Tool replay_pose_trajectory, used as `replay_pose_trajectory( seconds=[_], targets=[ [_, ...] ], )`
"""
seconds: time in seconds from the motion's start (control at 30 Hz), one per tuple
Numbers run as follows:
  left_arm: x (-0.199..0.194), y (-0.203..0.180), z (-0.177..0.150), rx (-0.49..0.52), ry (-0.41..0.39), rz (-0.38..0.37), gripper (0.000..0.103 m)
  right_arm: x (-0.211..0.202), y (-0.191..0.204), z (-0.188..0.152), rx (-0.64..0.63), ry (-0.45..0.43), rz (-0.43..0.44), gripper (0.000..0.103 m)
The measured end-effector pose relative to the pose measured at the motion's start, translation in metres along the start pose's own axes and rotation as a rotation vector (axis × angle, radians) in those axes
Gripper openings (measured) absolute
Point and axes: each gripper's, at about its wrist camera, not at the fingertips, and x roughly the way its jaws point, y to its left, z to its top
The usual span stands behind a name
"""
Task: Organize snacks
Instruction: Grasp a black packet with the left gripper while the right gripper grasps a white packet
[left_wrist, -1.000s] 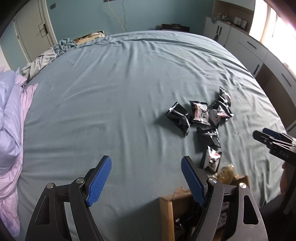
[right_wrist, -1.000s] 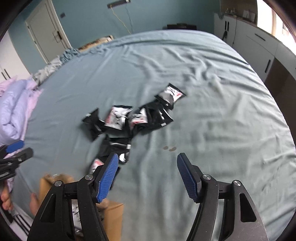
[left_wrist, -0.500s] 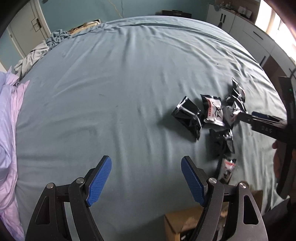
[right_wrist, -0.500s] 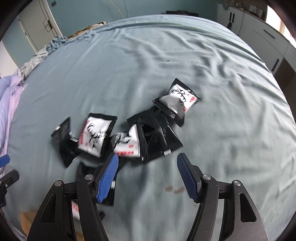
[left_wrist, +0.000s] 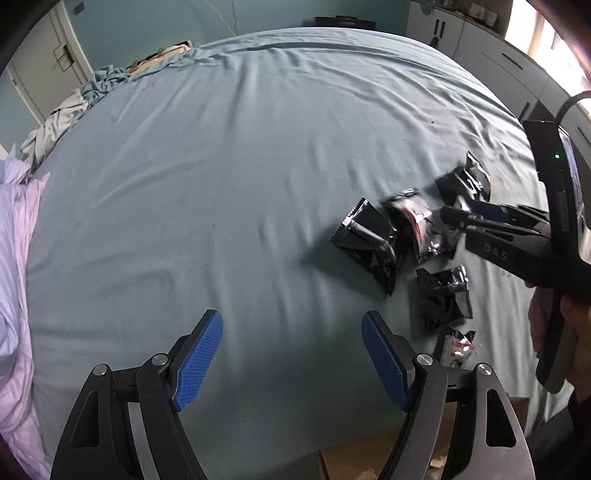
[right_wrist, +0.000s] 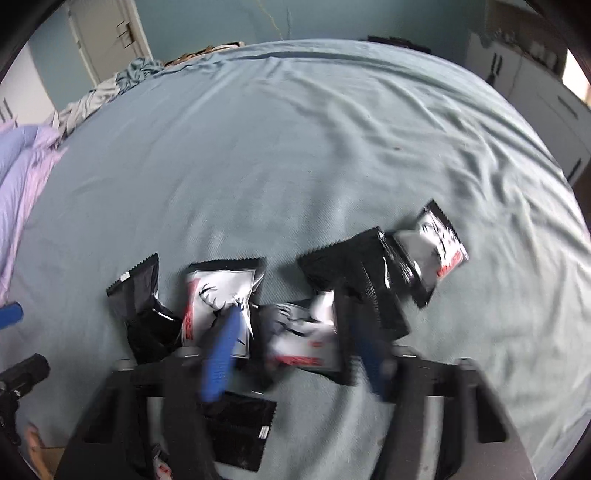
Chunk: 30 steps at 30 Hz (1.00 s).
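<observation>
The only text that can be read is "DAS", in pale letters on the black side of the right gripper (left_wrist: 458, 218), seen from the left wrist view. The snack packets (right_wrist: 218, 306) carry red print and a black antler drawing, too blurred to read.

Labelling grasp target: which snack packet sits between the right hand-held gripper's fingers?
The white-faced packet with red lettering, lying between the closing blue fingers of the right hand-held gripper. The other white-faced packets lie outside them: antler-print one left, another far right.
</observation>
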Motion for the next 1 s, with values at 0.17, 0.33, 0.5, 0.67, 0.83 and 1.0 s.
replay_pose_trajectory(
  seconds=[0.17, 0.33, 0.5, 0.67, 0.83, 1.0],
  targets=[
    [0.002, 0.000, 0.000, 0.006, 0.003, 0.010, 0.078, -0.007, -0.006, 0.000, 0.038, -0.016, 0.071, 0.020],
    [0.002, -0.002, 0.000, 0.014, 0.001, 0.018, 0.078, -0.031, -0.012, 0.000, 0.081, -0.055, 0.118, 0.015],
    [0.008, -0.009, 0.002, 0.051, -0.011, 0.045, 0.078, -0.065, -0.028, -0.013, 0.153, -0.089, 0.141, 0.015],
    [0.023, -0.017, 0.017, 0.061, 0.005, -0.028, 0.078, -0.090, -0.044, -0.032, 0.196, -0.074, 0.110, 0.015],
    [0.050, -0.041, 0.035, 0.092, 0.047, -0.106, 0.078, -0.128, -0.060, -0.052, 0.256, -0.143, 0.158, 0.015],
    [0.076, -0.059, 0.054, 0.074, 0.093, -0.141, 0.078, -0.154, -0.075, -0.097, 0.305, -0.191, 0.147, 0.015]
  ],
)
